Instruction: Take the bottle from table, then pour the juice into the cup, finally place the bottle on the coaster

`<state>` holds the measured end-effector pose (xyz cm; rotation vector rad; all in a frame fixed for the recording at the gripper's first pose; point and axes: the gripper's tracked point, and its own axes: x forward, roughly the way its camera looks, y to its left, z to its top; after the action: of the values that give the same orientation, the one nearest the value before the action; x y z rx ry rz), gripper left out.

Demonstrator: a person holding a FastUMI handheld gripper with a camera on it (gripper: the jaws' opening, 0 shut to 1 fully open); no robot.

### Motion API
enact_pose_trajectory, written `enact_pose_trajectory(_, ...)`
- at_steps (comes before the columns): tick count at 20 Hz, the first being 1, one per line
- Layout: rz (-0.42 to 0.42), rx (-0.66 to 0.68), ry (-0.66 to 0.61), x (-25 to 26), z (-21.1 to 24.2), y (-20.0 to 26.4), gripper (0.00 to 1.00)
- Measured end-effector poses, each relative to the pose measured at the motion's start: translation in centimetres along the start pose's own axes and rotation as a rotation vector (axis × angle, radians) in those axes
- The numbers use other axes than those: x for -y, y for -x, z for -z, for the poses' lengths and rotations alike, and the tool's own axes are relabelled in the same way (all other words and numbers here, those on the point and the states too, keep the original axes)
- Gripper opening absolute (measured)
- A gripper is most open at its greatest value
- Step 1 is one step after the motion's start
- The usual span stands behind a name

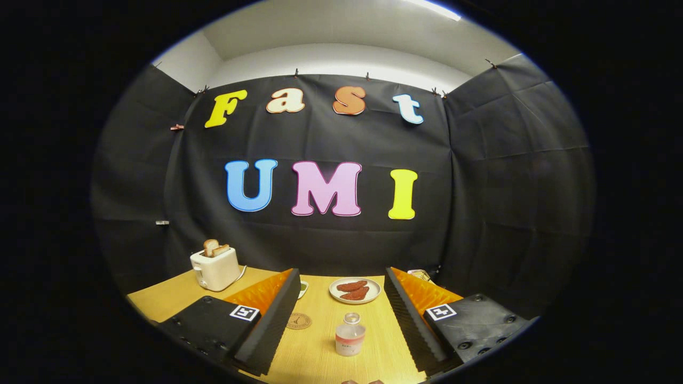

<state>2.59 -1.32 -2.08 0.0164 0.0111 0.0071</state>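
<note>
A small clear bottle (350,334) with a little pinkish juice stands upright on the wooden table (320,352), between my two fingers and slightly ahead of them. My gripper (341,314) is open wide, with nothing touching its fingers. A round brown coaster (299,320) lies flat on the table just left of the bottle, close to the left finger. A cup (303,288) with a green inside peeks out behind the left finger's tip; most of it is hidden.
A white plate (355,290) with two reddish-brown pieces of food sits beyond the bottle. A white toaster (215,268) with toast in its slots stands at the table's back left. A small object (419,274) shows behind the right finger's tip.
</note>
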Motion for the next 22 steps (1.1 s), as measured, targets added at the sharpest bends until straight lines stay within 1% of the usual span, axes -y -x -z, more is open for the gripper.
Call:
enact_pose_trajectory(5,0.005,-0.021,-0.009,0.7,1.5,-1.5,0.97)
enact_pose_trajectory(9,-0.022,-0.063,0.006,0.6,3.2,-2.3,0.97)
enact_pose_trajectory(12,-0.05,-0.064,0.025,0.5,4.1,-2.9,0.97)
enact_pose_trajectory(17,-0.085,-0.105,0.038,0.3,7.3,-3.9,0.97)
enact_pose_trajectory(22,-0.089,-0.128,0.033,1.8,10.2,-5.1,0.97)
